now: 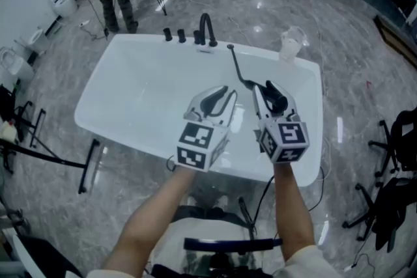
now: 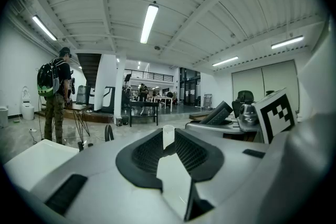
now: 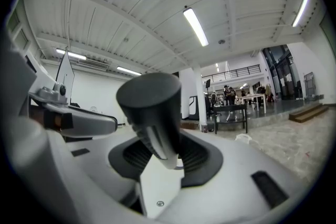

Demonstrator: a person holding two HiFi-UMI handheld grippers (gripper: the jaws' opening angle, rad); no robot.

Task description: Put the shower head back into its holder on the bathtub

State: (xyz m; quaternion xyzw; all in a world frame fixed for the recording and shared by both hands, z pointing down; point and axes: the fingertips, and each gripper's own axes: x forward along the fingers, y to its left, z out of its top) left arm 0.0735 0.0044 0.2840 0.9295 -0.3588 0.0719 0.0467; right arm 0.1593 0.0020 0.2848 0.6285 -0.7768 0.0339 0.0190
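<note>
The right gripper [image 1: 272, 96] has its fingers [image 3: 195, 157] clamped on the black shower head [image 3: 152, 113], which stands up between them as a dark, round-ended cylinder. It is held over the near right part of the white bathtub [image 1: 130, 94]. Its thin dark hose [image 1: 238, 68] runs from there to the far rim, just right of the black faucet [image 1: 207, 29]. The left gripper [image 1: 218, 101] hangs just beside it on the left, with its fingers [image 2: 149, 152] a narrow gap apart and nothing between them.

The shower head has not yet been put back. The holder should be among the dark fittings on the far rim, near the faucet and the small knobs [image 1: 174, 34], but I cannot tell which one it is.

The shower head looks rigid and fairly light, with a smooth, rounded surface that could twist or slide between the fingers if it is wet. The hose is the awkward part. It is springy, so it is likely to pull the shower head off line during the reach to the far rim. A firm hold across the straight body, as it is held now, seems best because it leaves the end that seats in the holder free. The empty left gripper could steady the hose if it kinks.
</note>
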